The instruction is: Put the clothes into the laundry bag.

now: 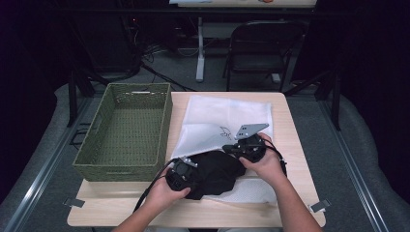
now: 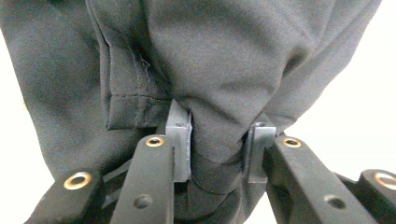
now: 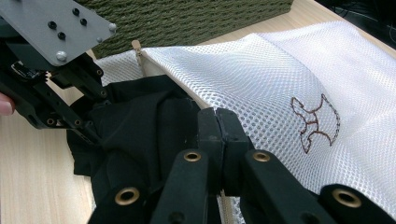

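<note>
The high view is dim, with dark surroundings and light falling from above onto the pale surface [image 1: 290,145]. Behind the left claw [image 2: 219,144], the background is overexposed to white. Close jaws appear slightly soft.

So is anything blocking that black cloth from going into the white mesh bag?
Nothing visible does. The black cloth lies at the mesh bag's mouth, partly on it. The right gripper is shut on the bag's edge, apparently holding the mouth, and the left gripper has a fold of cloth between its pads.
</note>
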